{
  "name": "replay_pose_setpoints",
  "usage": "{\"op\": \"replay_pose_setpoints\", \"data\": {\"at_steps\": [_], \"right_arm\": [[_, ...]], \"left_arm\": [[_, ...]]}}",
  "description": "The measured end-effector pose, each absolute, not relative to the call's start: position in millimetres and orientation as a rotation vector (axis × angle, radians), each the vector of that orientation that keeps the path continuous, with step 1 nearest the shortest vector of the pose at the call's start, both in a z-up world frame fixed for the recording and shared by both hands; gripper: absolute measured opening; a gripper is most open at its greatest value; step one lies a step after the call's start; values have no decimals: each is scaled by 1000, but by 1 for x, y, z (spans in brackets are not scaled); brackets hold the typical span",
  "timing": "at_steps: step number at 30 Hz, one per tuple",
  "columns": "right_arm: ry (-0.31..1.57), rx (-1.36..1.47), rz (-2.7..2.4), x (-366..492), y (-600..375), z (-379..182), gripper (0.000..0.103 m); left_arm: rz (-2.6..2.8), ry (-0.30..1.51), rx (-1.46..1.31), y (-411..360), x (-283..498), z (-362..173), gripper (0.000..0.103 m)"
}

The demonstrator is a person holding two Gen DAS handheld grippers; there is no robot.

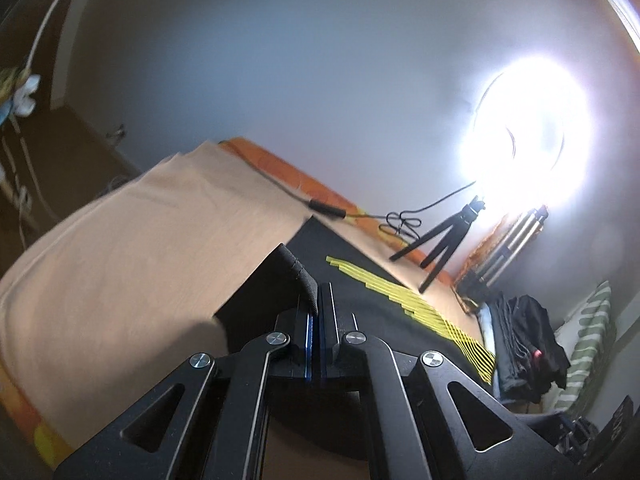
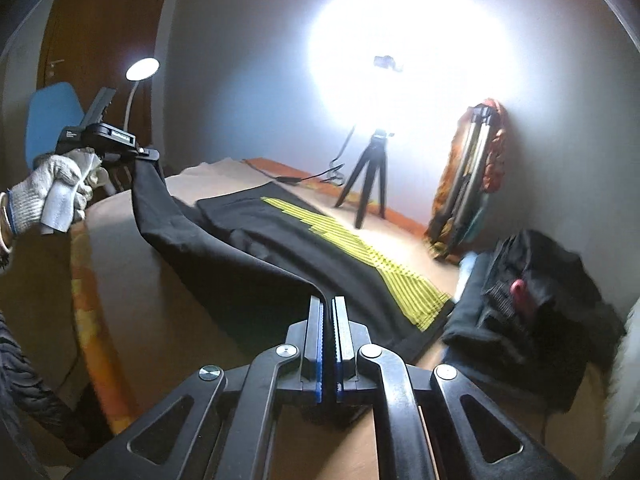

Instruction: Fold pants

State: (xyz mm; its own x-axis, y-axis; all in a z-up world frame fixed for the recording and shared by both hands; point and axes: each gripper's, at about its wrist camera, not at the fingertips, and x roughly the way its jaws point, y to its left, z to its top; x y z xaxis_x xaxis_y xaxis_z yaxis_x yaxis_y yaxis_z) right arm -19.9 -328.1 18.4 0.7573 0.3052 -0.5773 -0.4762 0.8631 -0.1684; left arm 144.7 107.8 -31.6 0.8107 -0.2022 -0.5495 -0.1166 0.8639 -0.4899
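Note:
Black pants (image 2: 304,240) with a yellow striped side panel (image 2: 360,244) lie on a tan-covered table (image 2: 132,280). My right gripper (image 2: 328,304) is shut on the near edge of the pants and holds it above the table. My left gripper (image 1: 319,292) is shut on a ribbed black band of the pants (image 1: 298,268). In the right wrist view the left gripper (image 2: 146,156) shows raised at the left in a gloved hand (image 2: 52,196), with a strip of the pants stretched between the two grippers.
A small black tripod (image 2: 368,176) and a cable (image 1: 320,204) stand at the table's far side under a bright ring light (image 1: 528,140). A pile of dark clothes (image 2: 532,304) lies at the right. A folded tripod (image 2: 472,176) leans on the wall.

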Motion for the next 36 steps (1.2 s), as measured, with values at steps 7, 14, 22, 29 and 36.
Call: {"op": "replay_pose_setpoints", "data": {"at_steps": [7,14,22,29,36], "right_arm": [[590,-280,372,47,-351,21,0],[640,-324,251,129,-360,-2,0],[704,-314,139,189,-380,-41,0],[728,-328,96,206,-383,-67,0],[735,-354,68,211,-381,-82,0]], "left_arm": [[-20,619,-488,86,219,-29,0],[4,656,-404,50,299,-49,0],[39,718,-305,14,364,-81,0],[75,735,-232,-5,389,-98,0],[87,762,-236,0,399,-100,17]]}}
